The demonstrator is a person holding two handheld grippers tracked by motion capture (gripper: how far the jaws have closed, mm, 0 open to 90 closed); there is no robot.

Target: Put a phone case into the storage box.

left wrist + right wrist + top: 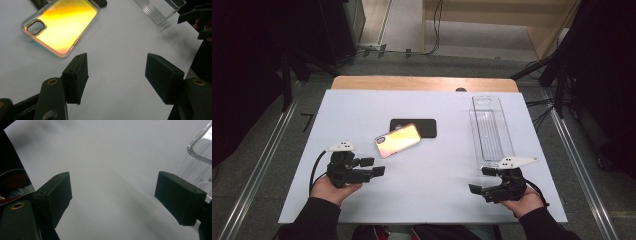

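The left hand-held gripper (373, 167) rests low on the white table (362, 105), in the person's left hand (332, 187). Its jaws are apart and nothing is between them; under the gap there is only bare table. The phone case (397, 140), with a shiny yellow and orange back, lies flat on the table just ahead of this hand-held gripper, a little to the left of the jaws in the left gripper view, not touching them. The case's far corner rests partly on a black phone (424, 127), which lies farther from the hand-held gripper.

The right hand-held gripper (482, 181) is in the right hand (527, 200), well apart from the phone case. Its jaws are also wide apart and hold nothing. A long clear plastic tray (489, 130) stands just beside this hand-held gripper, its near end close to the outer jaw.
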